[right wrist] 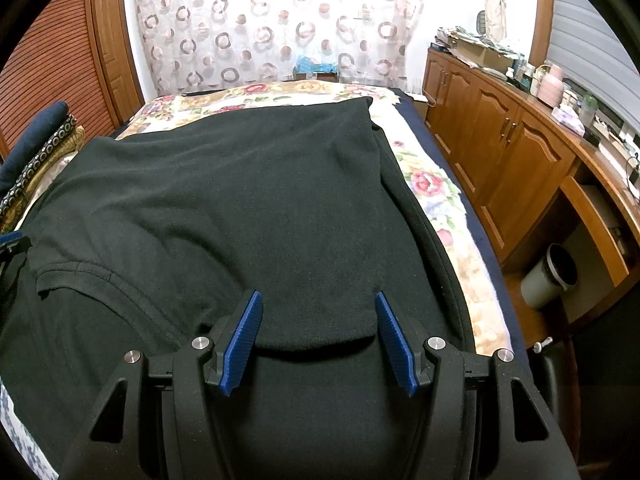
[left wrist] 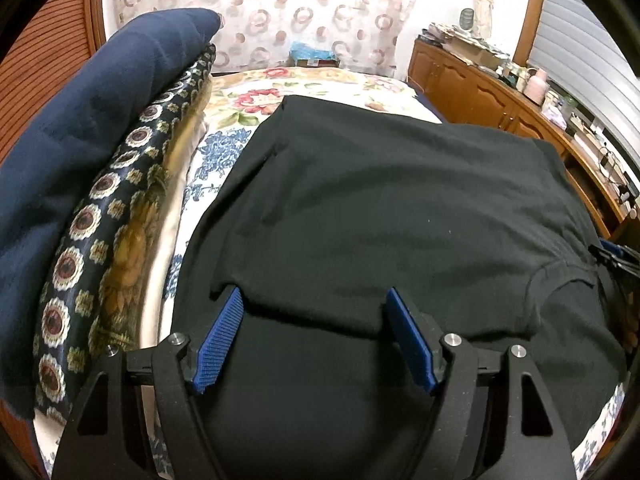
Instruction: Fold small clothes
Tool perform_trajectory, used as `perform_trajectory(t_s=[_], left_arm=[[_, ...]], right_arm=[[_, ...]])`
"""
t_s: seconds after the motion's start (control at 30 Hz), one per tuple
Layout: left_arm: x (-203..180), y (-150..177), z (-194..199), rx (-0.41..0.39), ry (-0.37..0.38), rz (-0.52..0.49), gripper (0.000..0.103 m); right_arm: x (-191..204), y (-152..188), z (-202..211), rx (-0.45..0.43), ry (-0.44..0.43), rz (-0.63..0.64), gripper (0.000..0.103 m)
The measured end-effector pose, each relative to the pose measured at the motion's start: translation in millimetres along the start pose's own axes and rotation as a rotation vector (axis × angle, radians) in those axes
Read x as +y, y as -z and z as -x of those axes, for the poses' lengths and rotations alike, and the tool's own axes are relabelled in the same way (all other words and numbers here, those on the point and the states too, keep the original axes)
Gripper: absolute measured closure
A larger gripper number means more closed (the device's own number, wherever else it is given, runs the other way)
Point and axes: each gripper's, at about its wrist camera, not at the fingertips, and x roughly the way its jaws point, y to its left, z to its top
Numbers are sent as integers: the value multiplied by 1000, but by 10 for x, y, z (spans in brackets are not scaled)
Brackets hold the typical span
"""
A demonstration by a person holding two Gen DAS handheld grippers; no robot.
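A black T-shirt point(left wrist: 380, 200) lies spread on the floral bedspread, its upper part folded over toward me; it also shows in the right wrist view point(right wrist: 260, 200). My left gripper point(left wrist: 316, 296) is open, its blue pads point(left wrist: 224, 340) straddling the folded edge near the shirt's left side. My right gripper point(right wrist: 318, 300) is open, its blue pads point(right wrist: 394, 340) straddling the folded edge near the right side. The collar seam point(left wrist: 560, 272) lies between the two grippers. Neither gripper holds cloth.
A stack of folded clothes, navy on top point(left wrist: 80, 128) and patterned below point(left wrist: 100, 248), sits at the bed's left side. Wooden cabinets point(right wrist: 500, 152) with clutter run along the right. A bin point(right wrist: 552, 276) stands on the floor. A curtain point(right wrist: 280, 20) hangs behind the bed point(right wrist: 432, 184).
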Motion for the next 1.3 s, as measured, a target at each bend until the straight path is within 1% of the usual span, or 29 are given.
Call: perform_trajectory(t_s=[0.2, 0.27, 0.3, 0.37, 0.4, 0.47, 0.5, 0.53, 0.57, 0.6, 0.63, 0.67, 0.7, 0.77, 0.83, 0.87, 1.0, 1.3], left_arm=[[43, -98, -67, -1, 14, 7, 28], [45, -118, -75, -8, 5, 8, 37], [41, -128, -78, -11, -4, 2, 40], [40, -139, -76, -20, -9, -6, 52], [49, -146, -77, -22, -11, -6, 55], [93, -153, -81, -26, -19, 2, 69], [108, -153, -78, -26, -19, 6, 71], [128, -157, -82, -26, -16, 10, 77], [149, -159, -81, -25, -14, 12, 81], [155, -164, -77, -25, -15, 9, 84], [158, -162, -66, -28, -12, 5, 88], [157, -158, -51, -33, -6, 0, 91], [150, -163, -36, -39, 0, -2, 92], [121, -165, 38, -67, 15, -9, 93], [115, -163, 137, -100, 38, -10, 93], [113, -163, 189, -115, 51, -6, 94], [120, -164, 352, -161, 64, -9, 94], [101, -120, 706, -241, 92, -14, 94]], right_arm=[[-2, 0, 0, 0, -1, 1, 42], [-5, 0, -1, 0, -2, 1, 42], [-4, 0, -1, 0, -2, 1, 42], [-11, 7, 0, -1, -1, -2, 44], [-14, 2, 11, -2, 1, -2, 49], [-20, -4, 24, -6, 1, -6, 55], [-26, -10, 24, -6, 2, -4, 58], [-30, -11, 23, -6, 6, -5, 60], [-37, -14, 22, -7, 9, -9, 64], [-37, -22, 24, -9, 8, -11, 69], [-38, -27, 24, -11, 6, -12, 72], [-40, -35, 25, -13, 2, -12, 78], [-33, -37, 26, -16, -4, -10, 81], [-18, -40, 30, -22, -20, -4, 92], [3, -41, 48, -31, -40, 2, 95], [13, -42, 67, -39, -53, 5, 95], [-26, -53, 157, -69, -86, -8, 96], [-58, 94, 482, -167, -95, -22, 97]])
